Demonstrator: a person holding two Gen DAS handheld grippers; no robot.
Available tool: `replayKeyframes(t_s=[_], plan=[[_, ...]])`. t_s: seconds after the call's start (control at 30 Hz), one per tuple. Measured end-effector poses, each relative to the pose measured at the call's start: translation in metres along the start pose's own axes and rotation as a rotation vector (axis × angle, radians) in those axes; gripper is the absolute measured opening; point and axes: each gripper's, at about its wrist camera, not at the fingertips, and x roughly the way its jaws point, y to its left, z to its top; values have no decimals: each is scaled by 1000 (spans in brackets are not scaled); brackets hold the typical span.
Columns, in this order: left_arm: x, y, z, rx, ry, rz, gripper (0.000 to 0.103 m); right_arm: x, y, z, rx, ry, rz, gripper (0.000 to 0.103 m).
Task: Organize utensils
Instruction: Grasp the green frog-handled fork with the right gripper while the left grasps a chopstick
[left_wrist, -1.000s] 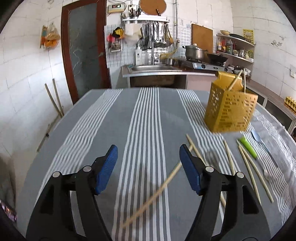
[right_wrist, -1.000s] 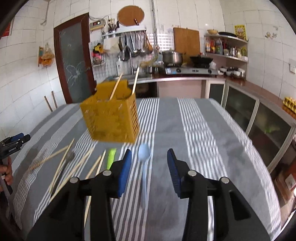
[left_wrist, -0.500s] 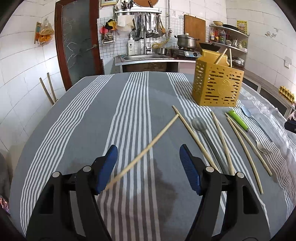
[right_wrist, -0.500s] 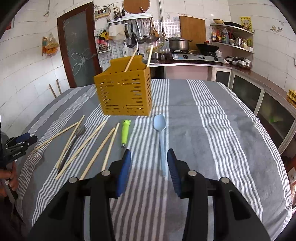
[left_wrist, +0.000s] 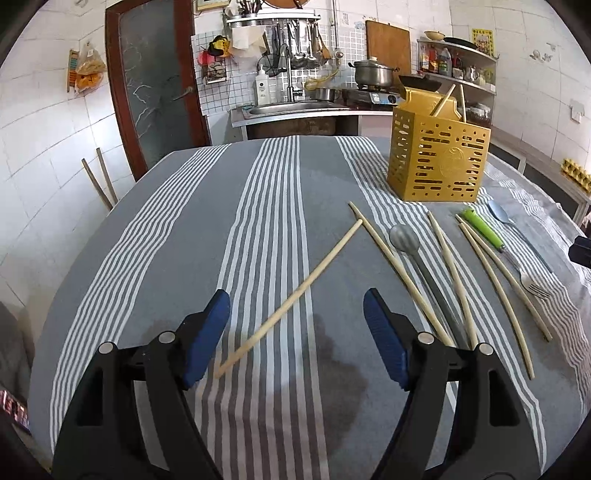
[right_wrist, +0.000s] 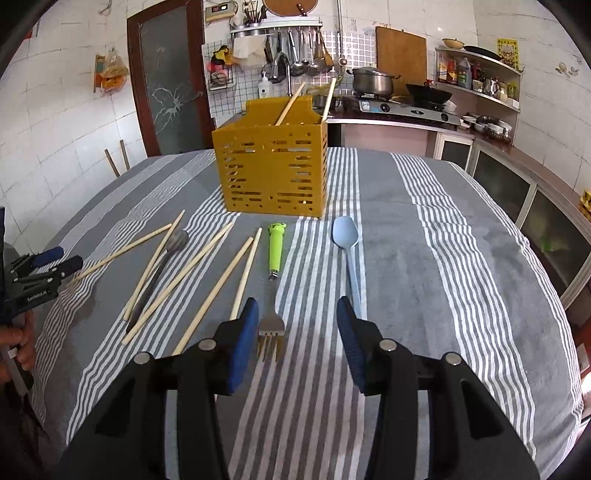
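Perforated yellow plastic caddy (right_wrist: 271, 173) holds two wooden chopsticks; six more lie on striped cloth (left_wrist: 258, 221); left gripper (left_wrist: 297, 332) and right gripper (right_wrist: 297, 334) jaws wide, empty.

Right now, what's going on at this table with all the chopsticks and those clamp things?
A person holds a gripper in each hand and is sorting utensils into the yellow holder, where two chopsticks already stand. Both grippers are open and empty. The left gripper hovers over a loose chopstick; the right gripper hangs above the green-handled fork, beside the blue spoon. More chopsticks and a grey spoon lie on the striped cloth.
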Motion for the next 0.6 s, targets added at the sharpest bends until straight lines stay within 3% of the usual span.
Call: replayKeyframes(t_s=[0.6], plan=[[73, -23, 33, 126, 115, 16, 75, 56, 16, 29, -41, 91, 20, 47]])
